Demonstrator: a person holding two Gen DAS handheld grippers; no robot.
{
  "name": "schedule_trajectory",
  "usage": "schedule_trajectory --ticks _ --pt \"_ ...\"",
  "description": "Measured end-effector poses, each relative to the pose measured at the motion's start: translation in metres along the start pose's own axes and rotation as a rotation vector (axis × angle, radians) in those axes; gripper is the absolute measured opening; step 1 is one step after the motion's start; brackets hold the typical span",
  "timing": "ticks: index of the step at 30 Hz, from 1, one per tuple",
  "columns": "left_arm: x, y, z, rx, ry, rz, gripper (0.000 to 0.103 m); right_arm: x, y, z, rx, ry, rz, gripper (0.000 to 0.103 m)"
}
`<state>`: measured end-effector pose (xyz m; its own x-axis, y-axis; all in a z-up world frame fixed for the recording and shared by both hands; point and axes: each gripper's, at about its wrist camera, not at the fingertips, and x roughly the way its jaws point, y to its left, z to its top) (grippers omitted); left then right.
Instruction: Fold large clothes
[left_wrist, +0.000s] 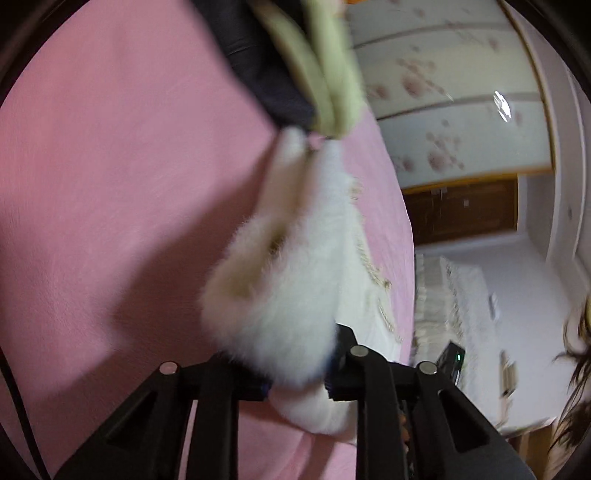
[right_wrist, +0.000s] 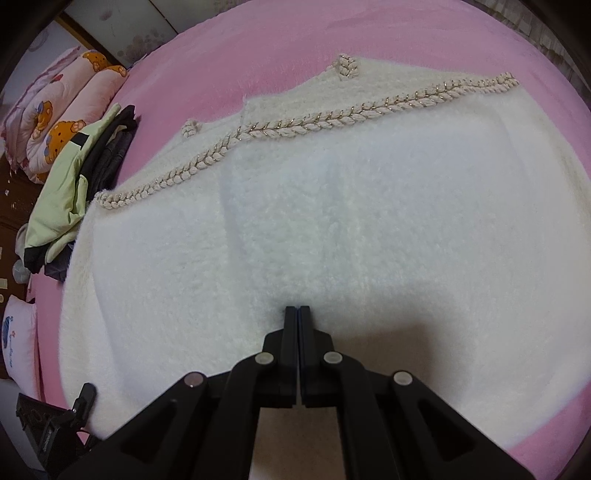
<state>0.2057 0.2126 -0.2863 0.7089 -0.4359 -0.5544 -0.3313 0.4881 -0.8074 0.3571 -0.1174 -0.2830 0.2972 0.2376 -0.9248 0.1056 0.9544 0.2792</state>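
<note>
A white fluffy garment (right_wrist: 332, 229) with braided cream trim (right_wrist: 295, 123) lies spread on the pink bed (right_wrist: 258, 44). My right gripper (right_wrist: 297, 308) is shut and empty, its tips just over the garment's near part. In the left wrist view, my left gripper (left_wrist: 299, 373) is shut on a bunched edge of the same white garment (left_wrist: 280, 288), which hangs lifted above the pink bed (left_wrist: 110, 184). The view is blurred.
A pile of green and dark clothes (right_wrist: 70, 177) lies at the garment's left edge, also in the left wrist view (left_wrist: 314, 66). Bear-print pillows (right_wrist: 62, 110) sit beyond. A wardrobe (left_wrist: 443, 92) and white furniture (left_wrist: 472, 302) stand beside the bed. A black gripper part (right_wrist: 55, 424) shows lower left.
</note>
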Motion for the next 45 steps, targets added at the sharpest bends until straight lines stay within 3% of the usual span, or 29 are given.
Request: schedule_trajectory --ticks 5,14,20,22,26,27,28,29,32,34,36,37,42,45 --pt "-0.023 -0.074 -0.017 0.164 -0.064 -0.062 0.017 0.000 -0.011 0.001 -0.007 0.026 0.080 0.000" --pt "0.009 -0.190 -0.075 0.398 -0.042 -0.136 0.017 0.002 -0.040 0.010 -0.047 0.141 0.282 0.000" --pt "0.053 -0.242 -0.136 0.545 0.092 -0.176 0.017 -0.006 -0.085 0.024 -0.024 0.148 0.312 0.000" --pt "0.068 -0.251 -0.155 0.575 0.140 -0.183 0.017 -0.009 -0.112 0.030 0.039 0.152 0.389 0.000" --pt "0.101 -0.259 -0.191 0.614 0.245 -0.209 0.017 -0.041 -0.176 0.046 0.101 0.042 0.395 0.000" --pt "0.108 -0.258 -0.198 0.614 0.275 -0.234 0.000 -0.053 -0.194 0.050 0.105 0.006 0.406 0.000" --pt "0.115 -0.259 -0.210 0.594 0.353 -0.325 0.000 -0.062 -0.205 0.052 0.088 -0.019 0.402 0.000" --pt "0.125 -0.262 -0.221 0.588 0.394 -0.357 0.000 -0.074 -0.216 0.054 0.050 -0.046 0.364 0.000" --pt "0.150 -0.280 -0.275 0.726 0.523 -0.296 0.000 -0.095 -0.246 0.059 -0.011 -0.055 0.233 0.000" --pt "0.163 -0.288 -0.308 0.810 0.583 -0.230 0.002 -0.104 -0.264 0.062 0.009 -0.040 0.261 0.000" --pt "0.172 -0.286 -0.326 0.819 0.626 -0.169 0.013 -0.111 -0.273 0.065 0.021 -0.033 0.262 0.000" --pt "0.177 -0.288 -0.332 0.812 0.646 -0.139 0.017 -0.112 -0.271 0.067 0.010 -0.028 0.253 0.000" --pt "0.183 -0.279 -0.335 0.805 0.667 0.045 0.056 -0.100 -0.254 0.081 -0.043 0.033 0.306 0.000" --pt "0.181 -0.275 -0.324 0.814 0.627 0.168 0.063 -0.101 -0.247 0.077 -0.084 0.066 0.317 0.001"
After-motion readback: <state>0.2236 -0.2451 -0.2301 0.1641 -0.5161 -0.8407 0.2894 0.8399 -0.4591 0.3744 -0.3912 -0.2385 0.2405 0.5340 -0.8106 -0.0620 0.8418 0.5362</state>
